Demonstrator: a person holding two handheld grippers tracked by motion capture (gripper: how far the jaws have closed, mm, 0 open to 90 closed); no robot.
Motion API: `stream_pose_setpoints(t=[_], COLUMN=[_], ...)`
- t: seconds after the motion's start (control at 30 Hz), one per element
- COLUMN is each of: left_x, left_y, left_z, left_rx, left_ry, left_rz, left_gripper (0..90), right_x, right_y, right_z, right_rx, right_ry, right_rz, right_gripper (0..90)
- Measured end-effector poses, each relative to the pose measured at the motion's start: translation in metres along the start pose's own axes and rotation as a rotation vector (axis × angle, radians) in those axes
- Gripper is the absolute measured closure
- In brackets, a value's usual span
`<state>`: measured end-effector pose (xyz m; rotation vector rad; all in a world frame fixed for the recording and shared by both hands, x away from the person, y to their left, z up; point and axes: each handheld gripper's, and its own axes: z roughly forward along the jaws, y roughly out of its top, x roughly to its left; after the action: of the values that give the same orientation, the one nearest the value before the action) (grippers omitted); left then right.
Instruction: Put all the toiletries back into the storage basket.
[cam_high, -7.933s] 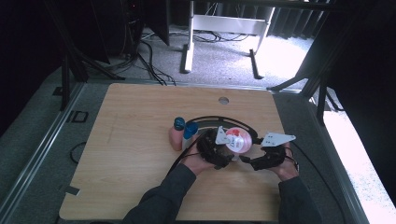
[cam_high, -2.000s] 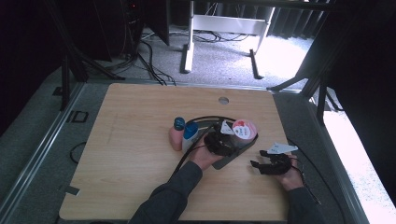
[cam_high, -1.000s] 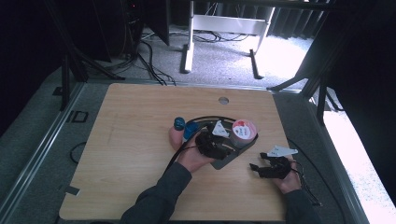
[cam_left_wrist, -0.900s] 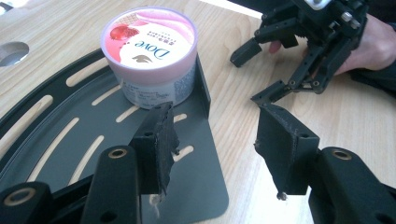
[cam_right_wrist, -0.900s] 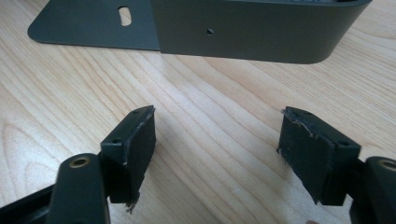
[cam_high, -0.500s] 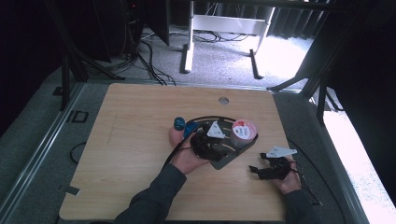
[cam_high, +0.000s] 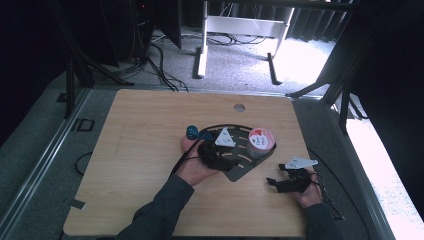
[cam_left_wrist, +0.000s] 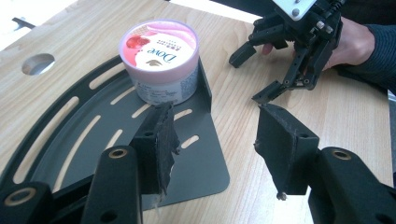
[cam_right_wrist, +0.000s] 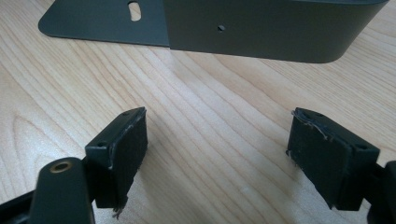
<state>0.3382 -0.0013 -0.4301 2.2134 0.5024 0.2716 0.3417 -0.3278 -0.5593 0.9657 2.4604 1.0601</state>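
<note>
Left gripper (cam_left_wrist: 215, 140) hovering over tray (cam_left_wrist: 93, 135), jaws apart; right gripper (cam_right_wrist: 233, 154) gaping too. Next, probably: gripping Dove tub (cam_left_wrist: 159, 60).

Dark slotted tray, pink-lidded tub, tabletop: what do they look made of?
Tray: looks like thin sheet metal, matte dark grey; punched slots and a bent-up wall suggest it, though plastic isn't excluded.
Tub: probably plastic or coated paperboard; glossy printed pink lid, pale printed side.
Tabletop: wood or wood-look laminate; light grain lines, smooth satin surface.
</note>
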Motion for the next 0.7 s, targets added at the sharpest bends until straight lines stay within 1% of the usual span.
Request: stream_pose_setpoints(t=[0.1,0.27,0.5,0.6,0.7], left_x=[0.002,0.003,0.007,0.009,0.011], left_y=[0.000,0.001,0.001,0.001,0.001], left_z=[-0.003,-0.010,-0.018,-0.021,-0.024], left_rx=[0.001,-0.013,-0.018,-0.026,-0.028], left_ry=[0.006,0.008,0.027,0.033,0.041], left_rz=[0.007,0.009,0.014,0.008,0.011], left_gripper=[46.9,46.5,45.5,45.3,45.1], right_x=[0.000,0.000,0.000,0.000,0.000], right_y=[0.000,0.000,0.000,0.000,0.000], right_z=[0.000,0.000,0.000,0.000,0.000], right_rx=[-0.001,0.000,0.000,0.000,0.000], right_ry=[0.000,0.000,-0.001,-0.001,-0.001], right_rz=[-0.002,0.000,0.002,0.001,0.001], right_gripper=[19.7,19.7,19.7,19.7,19.7])
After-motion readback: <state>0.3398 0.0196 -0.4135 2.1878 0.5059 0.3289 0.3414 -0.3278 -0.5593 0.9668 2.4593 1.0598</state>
